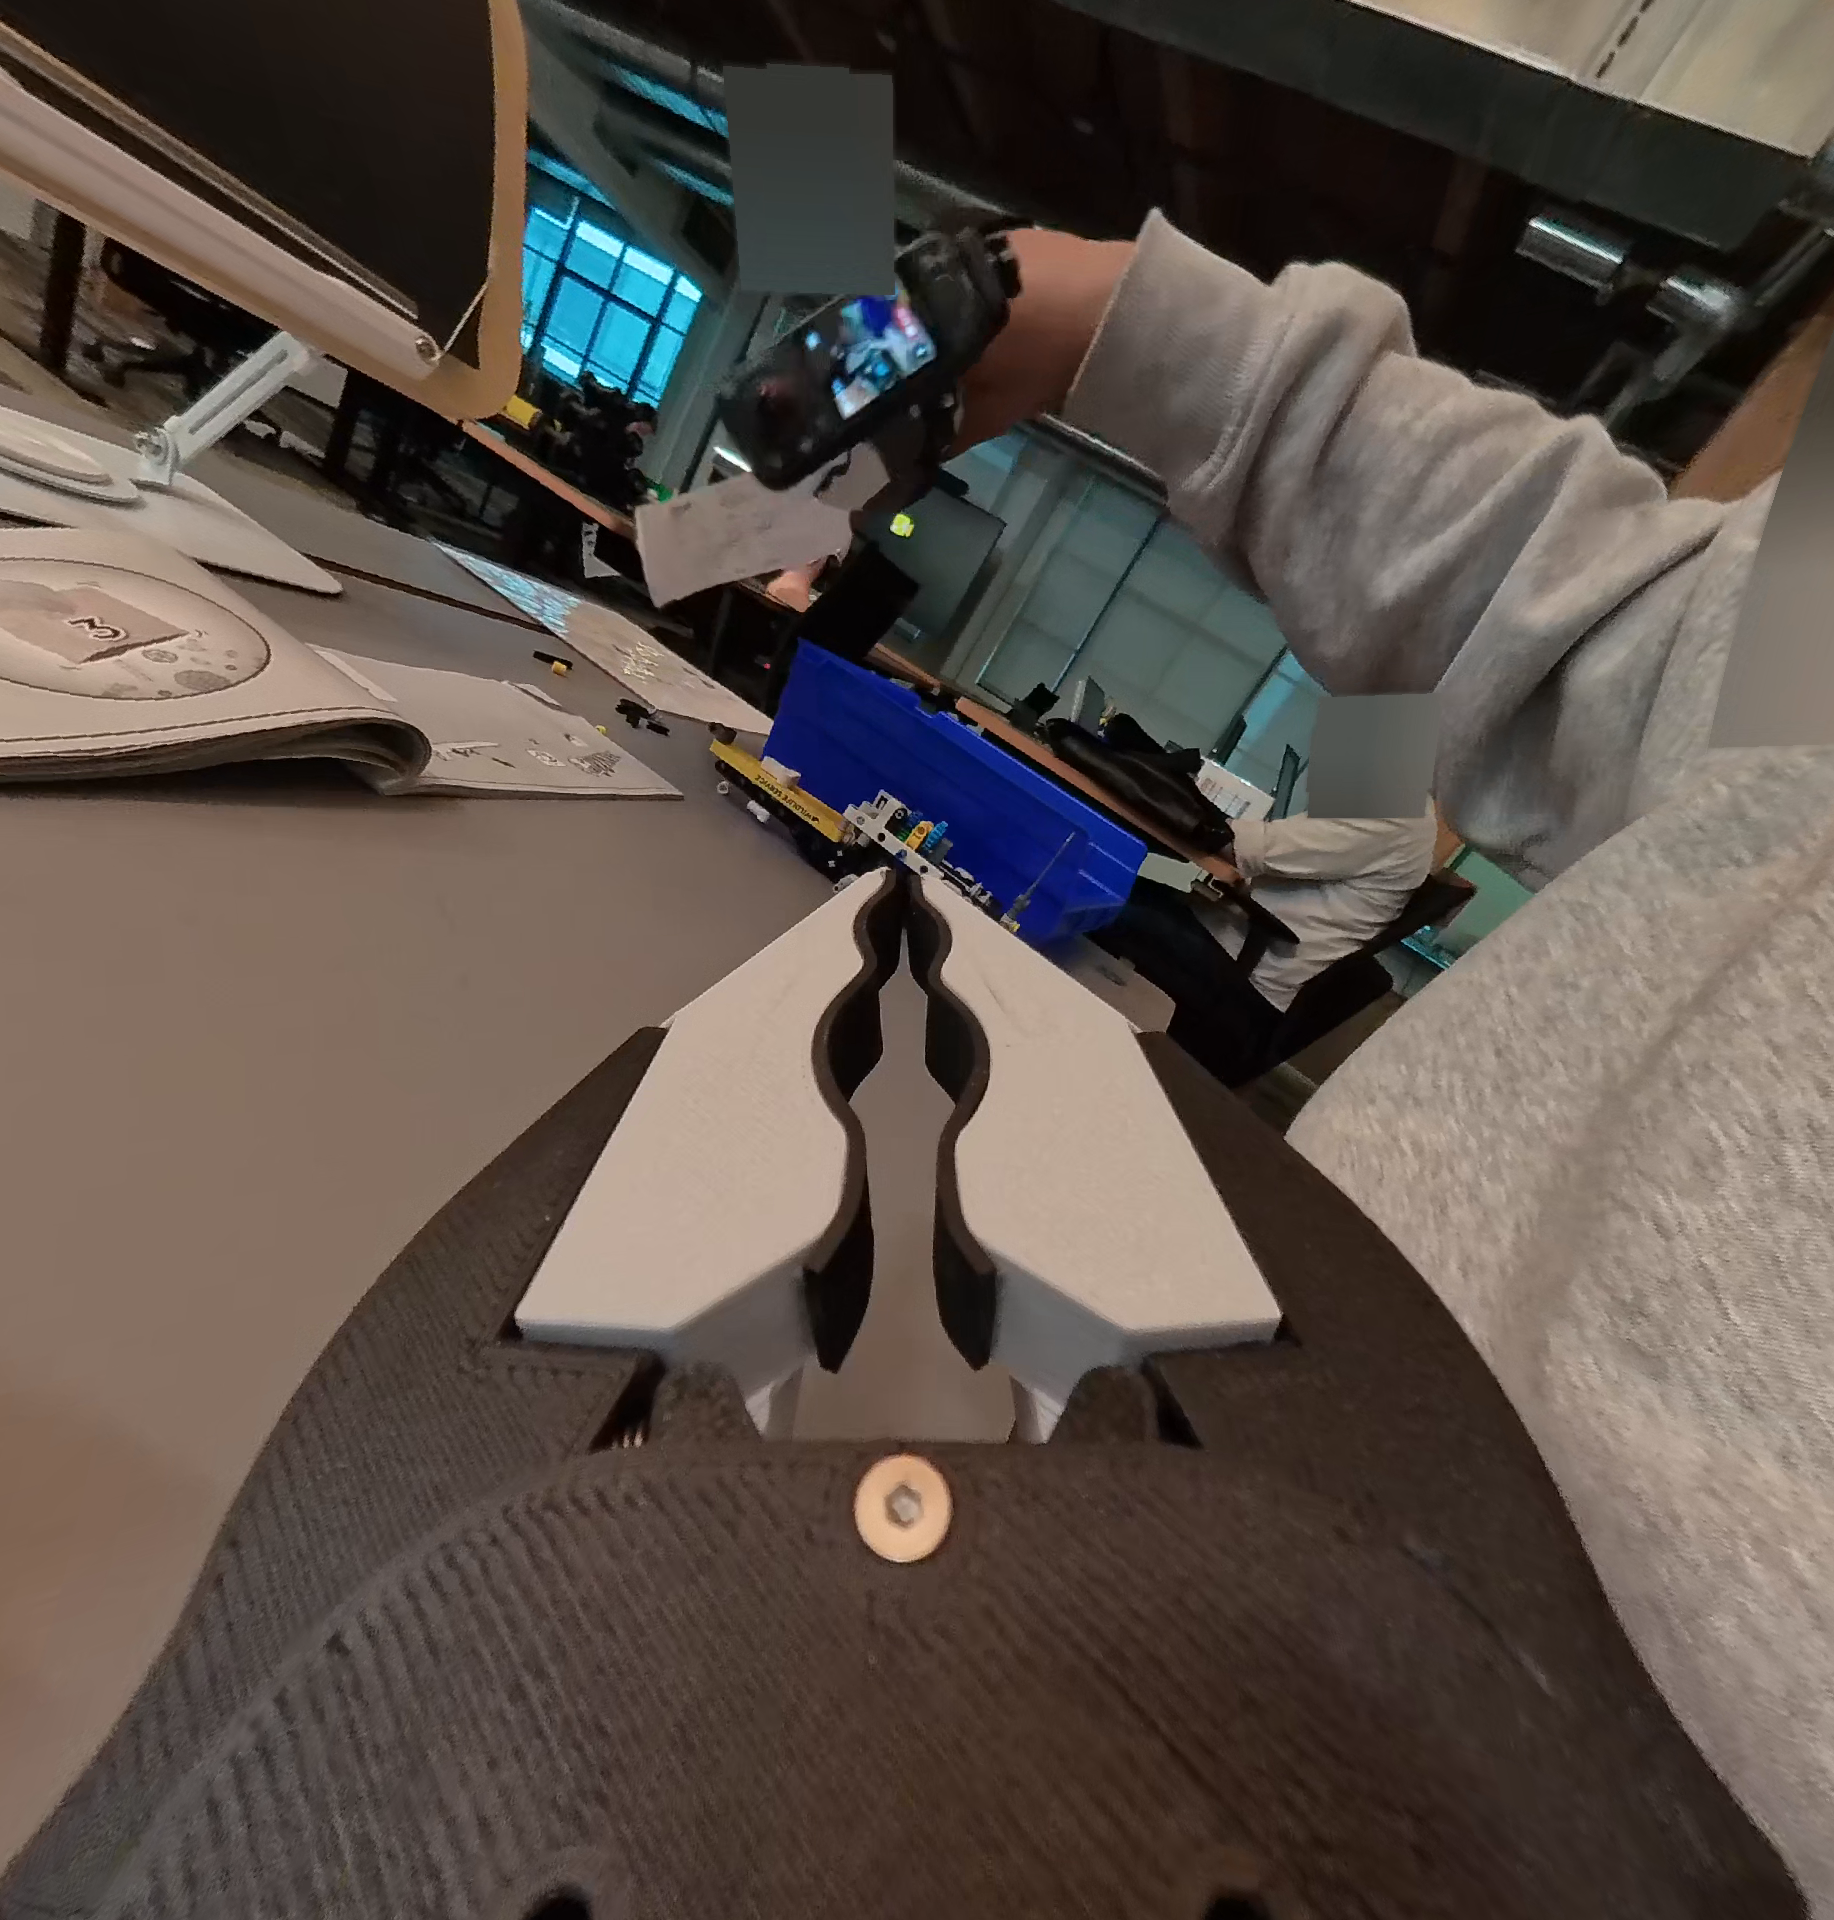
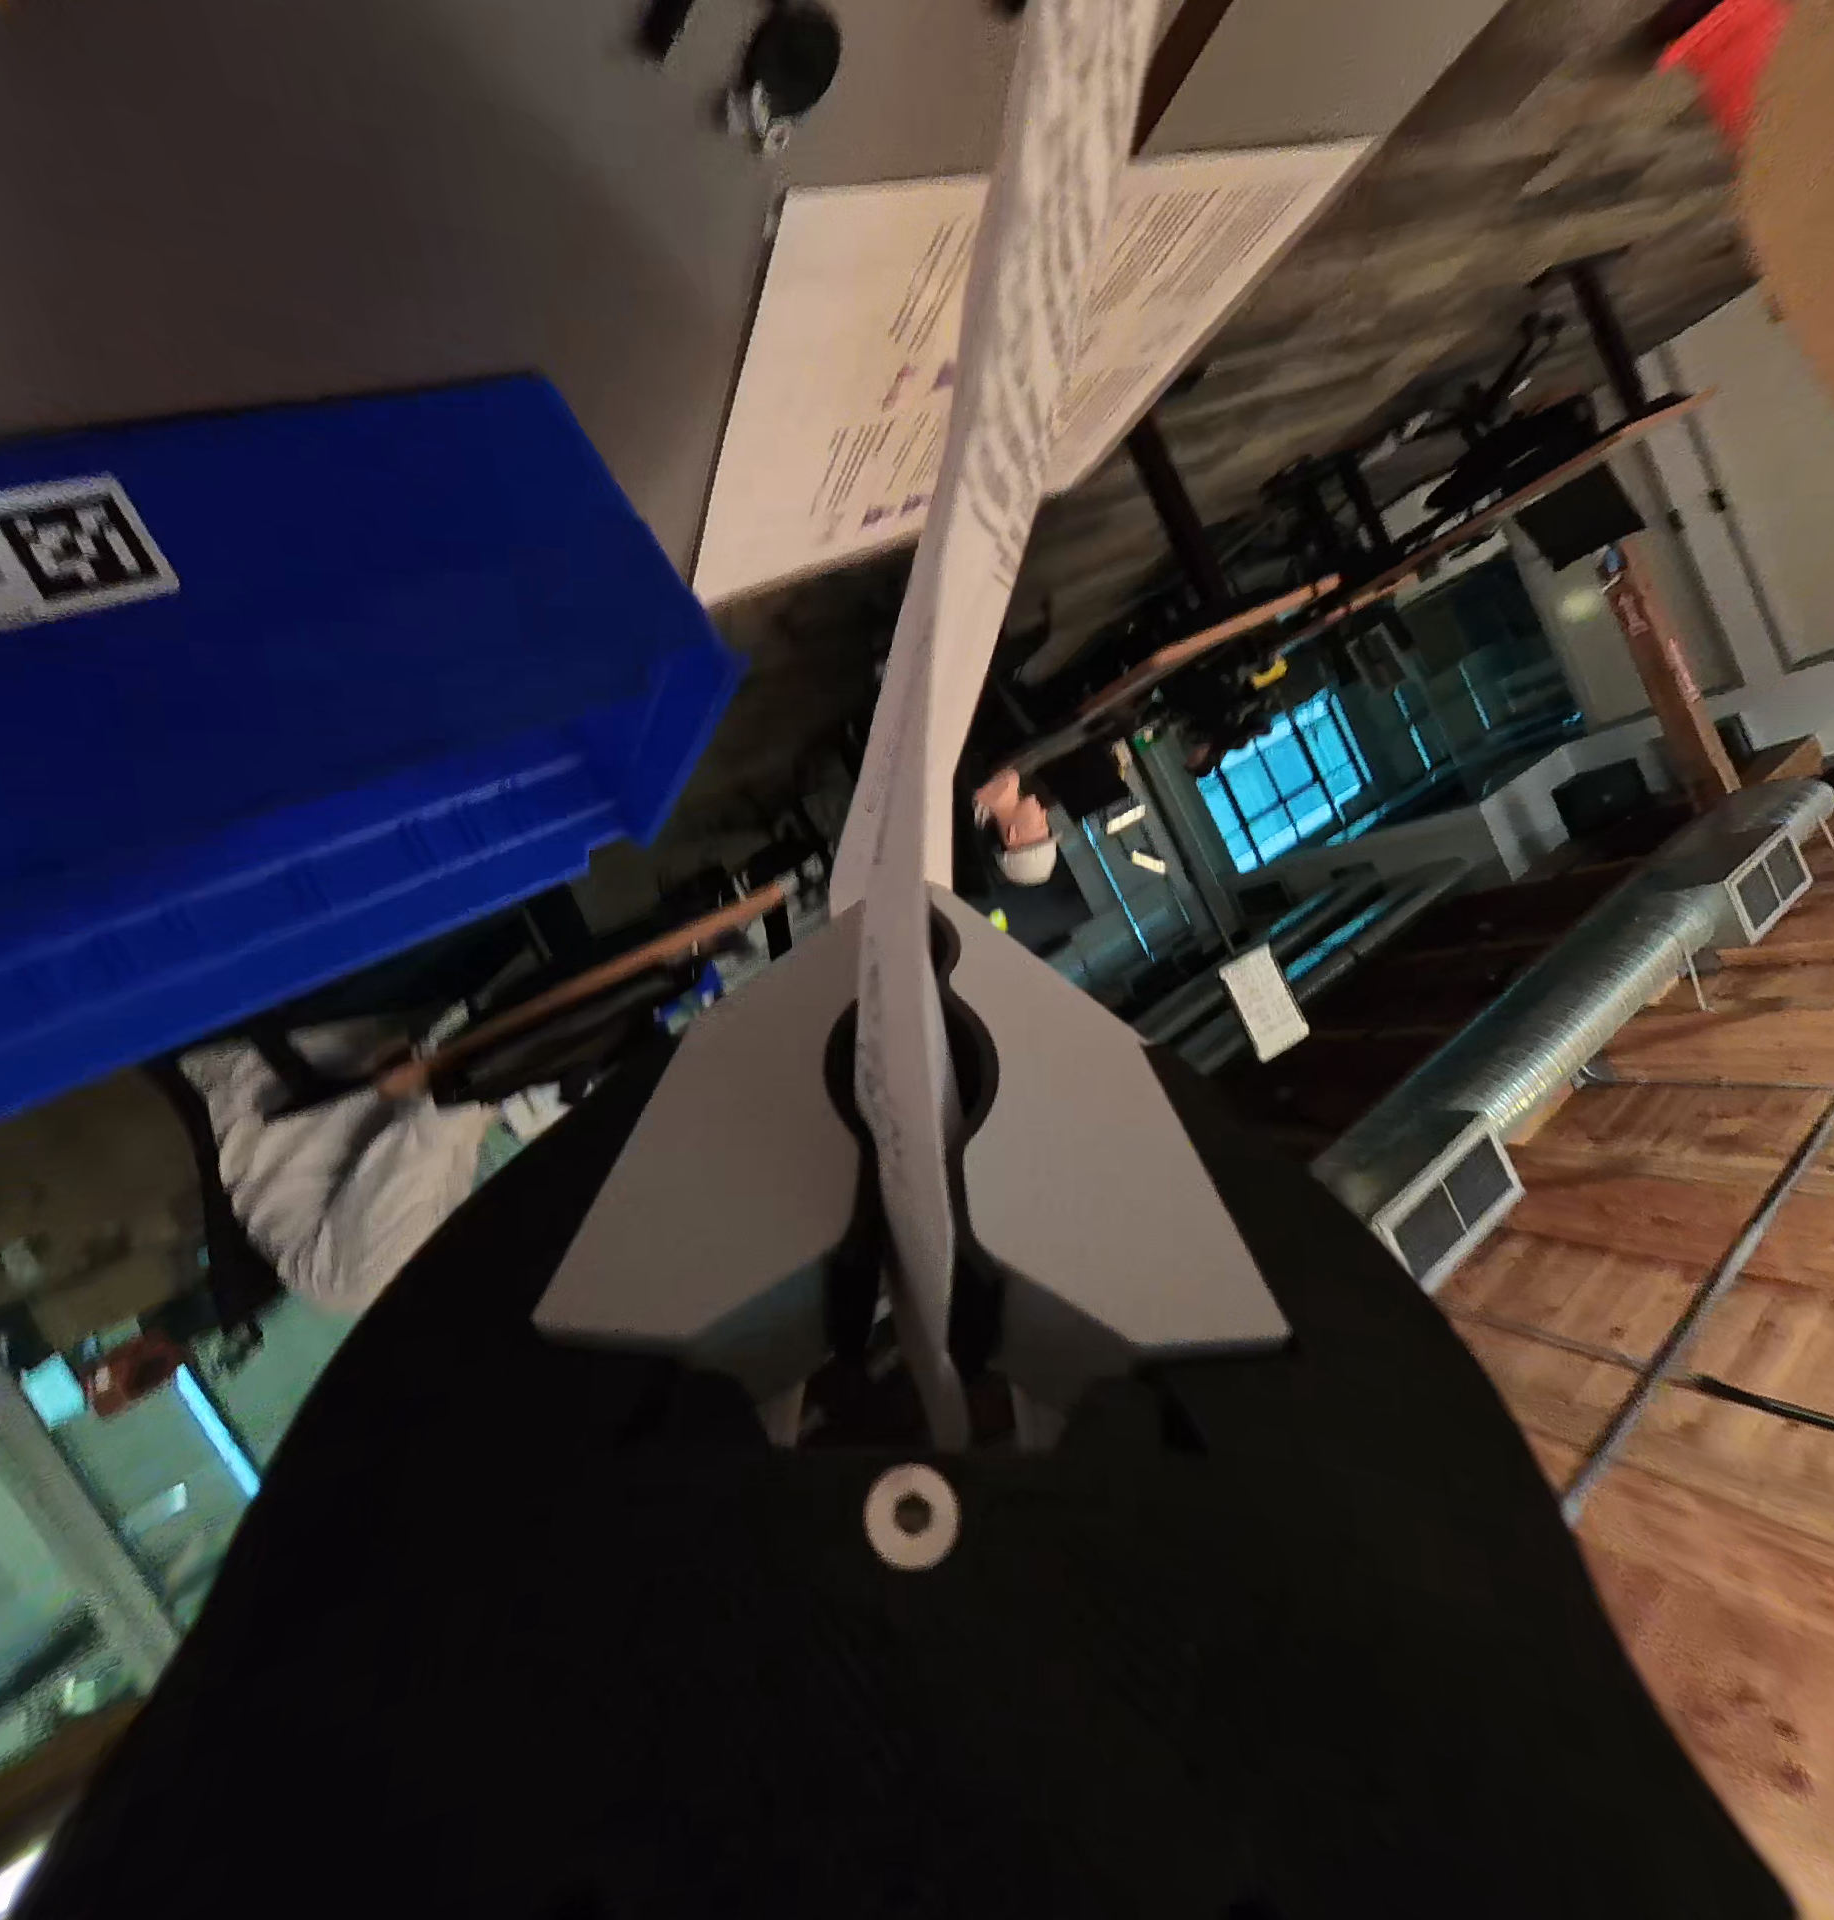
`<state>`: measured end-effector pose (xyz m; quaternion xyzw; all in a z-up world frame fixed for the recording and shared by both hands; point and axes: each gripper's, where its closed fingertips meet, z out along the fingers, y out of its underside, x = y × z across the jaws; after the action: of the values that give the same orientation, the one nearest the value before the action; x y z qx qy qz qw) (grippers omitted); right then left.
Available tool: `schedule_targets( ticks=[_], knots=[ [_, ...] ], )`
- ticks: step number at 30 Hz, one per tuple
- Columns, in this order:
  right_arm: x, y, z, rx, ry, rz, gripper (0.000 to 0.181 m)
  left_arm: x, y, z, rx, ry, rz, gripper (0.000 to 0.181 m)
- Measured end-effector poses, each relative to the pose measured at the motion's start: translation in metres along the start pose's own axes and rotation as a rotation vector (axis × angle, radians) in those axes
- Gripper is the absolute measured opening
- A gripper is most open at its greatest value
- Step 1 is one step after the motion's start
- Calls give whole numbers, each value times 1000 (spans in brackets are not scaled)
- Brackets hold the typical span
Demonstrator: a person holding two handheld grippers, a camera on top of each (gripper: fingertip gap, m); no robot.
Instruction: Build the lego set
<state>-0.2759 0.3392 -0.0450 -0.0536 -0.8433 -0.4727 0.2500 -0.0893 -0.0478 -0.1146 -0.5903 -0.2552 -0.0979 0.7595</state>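
Our right claw point(image 2: 908, 914) is clamping a printed paper sheet point(image 2: 1006, 416) above the blue bin point(image 2: 321, 665); our left claw point(image 1: 902, 883) is closed, empty. We should be lowering the sheet flat, slowly.

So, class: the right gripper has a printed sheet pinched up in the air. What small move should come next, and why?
Probably lower the right gripper and set the paper sheet down on the table, since it hangs clamped in mid-air while the part-built model waits beside the blue bin.
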Motion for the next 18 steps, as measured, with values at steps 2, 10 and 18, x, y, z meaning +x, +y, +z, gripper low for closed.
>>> schedule_targets(
  ticks=[2, 10, 18],
  knots=[
    [1, 4, -10, 94, -12, 97, 3, 0, 0, 0, 4, -1, -1, 0],
    [12, 18, -104, 775, 59, 575, 8, 0, -2, 0, 22, -3, -1, 4],
    [-48, -3, -253, 1546, 773, 793, 3, -2, -9, 10, 67, -54, 10, 34]
  ],
)
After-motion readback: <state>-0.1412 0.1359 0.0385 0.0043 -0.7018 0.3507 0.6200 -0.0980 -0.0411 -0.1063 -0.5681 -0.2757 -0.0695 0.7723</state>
